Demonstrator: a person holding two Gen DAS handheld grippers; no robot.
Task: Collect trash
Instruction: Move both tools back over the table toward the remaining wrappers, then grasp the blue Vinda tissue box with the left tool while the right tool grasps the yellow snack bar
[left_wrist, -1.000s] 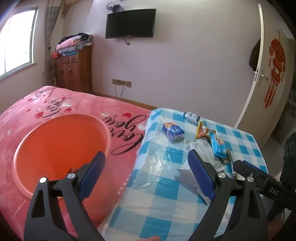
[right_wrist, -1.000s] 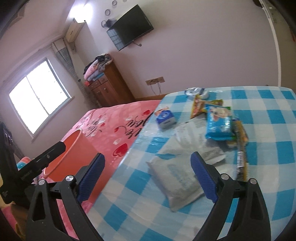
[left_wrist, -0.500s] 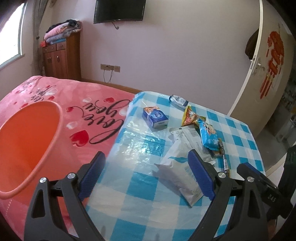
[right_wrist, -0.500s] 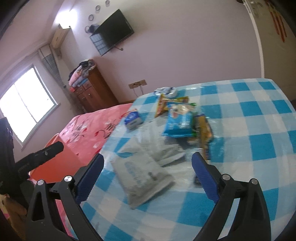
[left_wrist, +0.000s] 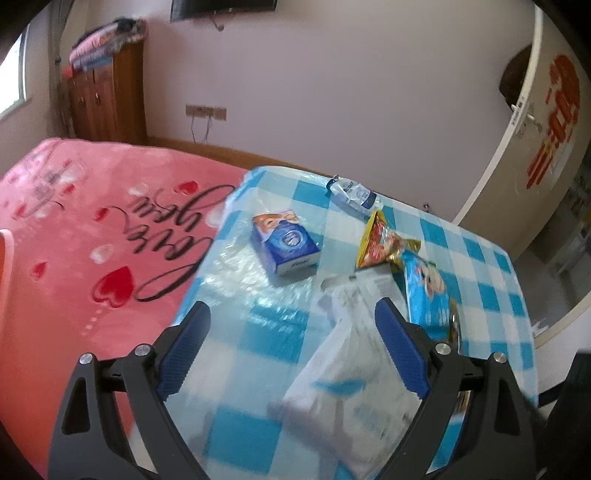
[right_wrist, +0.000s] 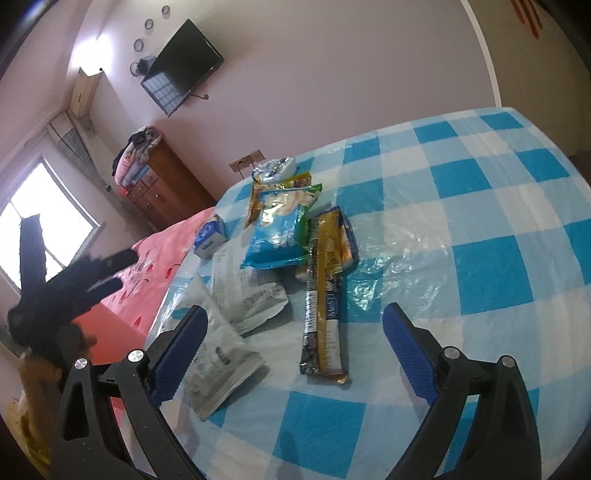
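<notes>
Left claw (left_wrist: 291, 354): jaws spread wide, nothing between the pads, poised above the near part of the surface (left_wrist: 480, 295). The white pouch (left_wrist: 354, 384) lies directly ahead of and below the right-hand pad, flat on the checked cloth; contact cannot be confirmed because the frame is blurred there.

Right claw (right_wrist: 295, 350): jaws likewise wide and empty. The long gold-and-dark stick packet (right_wrist: 327, 306) lies flat between the lines of its two pads, not yet touched. A second white pouch (right_wrist: 218, 362) lies just beside its left pad.

Beyond these, the trash is grouped mid-surface: a blue snack bag (right_wrist: 280, 229), a yellow-red wrapper (left_wrist: 376, 243), a small blue carton (left_wrist: 284, 247) and a crumpled blue-white wrapper (left_wrist: 352, 192) at the far edge. A pink bedspread (left_wrist: 92, 240) adjoins the surface on the left.

Step in hand, as judged: approach, prior to the first pick. No item is collected.

Next move calls for: lowering each claw until the pads straddle its item, then closing. The flat, thin packets will likely need a pad edge worked beneath them; the plastic cover may let them slide.
</notes>
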